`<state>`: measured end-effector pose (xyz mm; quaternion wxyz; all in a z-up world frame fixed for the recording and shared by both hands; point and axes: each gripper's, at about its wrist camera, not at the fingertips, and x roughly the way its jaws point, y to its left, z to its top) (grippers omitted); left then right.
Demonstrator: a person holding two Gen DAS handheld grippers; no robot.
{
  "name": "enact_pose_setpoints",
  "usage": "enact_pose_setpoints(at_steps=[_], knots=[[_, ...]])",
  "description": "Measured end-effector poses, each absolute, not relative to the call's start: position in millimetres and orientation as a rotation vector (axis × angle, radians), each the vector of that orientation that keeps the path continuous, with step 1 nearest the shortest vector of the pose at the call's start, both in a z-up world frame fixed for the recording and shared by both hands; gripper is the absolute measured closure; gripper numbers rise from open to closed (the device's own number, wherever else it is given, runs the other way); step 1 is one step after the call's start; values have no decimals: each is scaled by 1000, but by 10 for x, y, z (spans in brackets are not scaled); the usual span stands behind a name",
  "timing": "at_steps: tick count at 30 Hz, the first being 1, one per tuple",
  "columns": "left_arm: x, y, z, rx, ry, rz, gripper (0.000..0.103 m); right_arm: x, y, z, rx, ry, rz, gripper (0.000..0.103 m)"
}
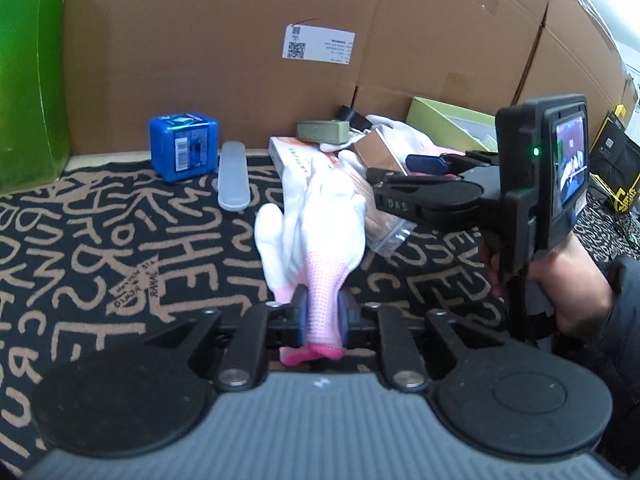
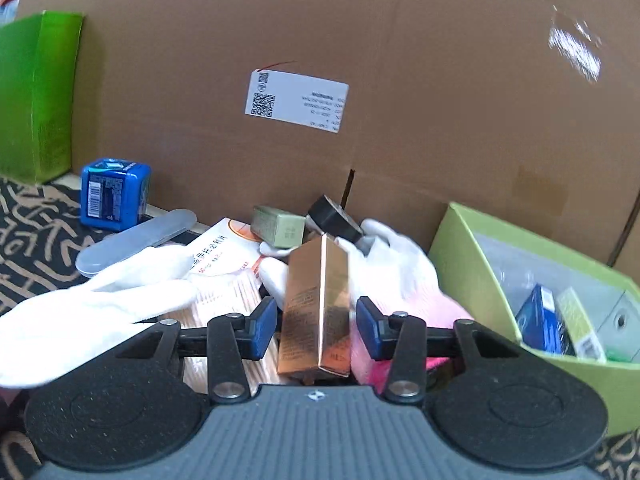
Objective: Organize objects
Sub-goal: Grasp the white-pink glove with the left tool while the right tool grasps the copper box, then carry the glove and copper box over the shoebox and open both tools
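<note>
My left gripper (image 1: 323, 316) is shut on the pink cuff of a white glove (image 1: 320, 220), whose fingers point away over the patterned rug (image 1: 100, 240). The same glove (image 2: 100, 304) fills the lower left of the right wrist view. My right gripper (image 2: 317, 320) is closed against the sides of a tilted copper-coloured box (image 2: 316, 280). In the left wrist view a hand holds the right gripper (image 1: 390, 168) at the right, with the copper box (image 1: 376, 148) at its tips. A second white glove (image 2: 396, 268) lies behind the box.
A light green open box (image 2: 460, 248) with small packs stands at the right. A blue cube (image 1: 184, 146), a translucent case (image 1: 233, 180), a flat white-orange box (image 1: 292, 156), an olive box (image 1: 320, 130) and a black round part (image 1: 352, 116) lie before the cardboard wall (image 1: 240, 40). A green carton (image 1: 28, 80) stands far left.
</note>
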<state>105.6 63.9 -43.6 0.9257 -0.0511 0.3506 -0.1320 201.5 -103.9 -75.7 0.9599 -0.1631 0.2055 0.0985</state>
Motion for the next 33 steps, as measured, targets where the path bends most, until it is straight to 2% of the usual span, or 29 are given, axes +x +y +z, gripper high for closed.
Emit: enact_pose_setpoints(at_steps=[2,4,8,10,13,17,20,24,27,30,33], knots=[[1101,638,-438,-113,720,-266,75,2006,-1006,-764,-365,418,203,62],[1126,642,-443,-121,717,-256,61,1955,-987,-765,-384,415,204,62],[1187,631,-439,-135,707,-248,50,1779,-1067,-675,-316,421,244,62],[1251,611,-442,-141,705,-240,37,1675,-1130,-618,-273,429,256,62],[1366,575,-460,-155,714,-238,31,1479,-1289,-544,-175,442,286,62],[1539,518,-526,-162,749,-234,30,1236,-1445,-519,-107,445,301,62],[1620,502,-576,-180,772,-238,35,1093,-1510,-497,-91,431,307,62],[1642,489,-576,-168,784,-217,67,982,-1566,-470,-70,416,322,62],[1624,493,-563,-154,785,-199,87,924,-1598,-466,-62,406,333,62],[1578,476,-496,-166,782,-209,95,884,-1645,-458,-47,399,338,62],[1509,386,-348,-150,750,-228,96,835,-1721,-424,-32,382,341,62]])
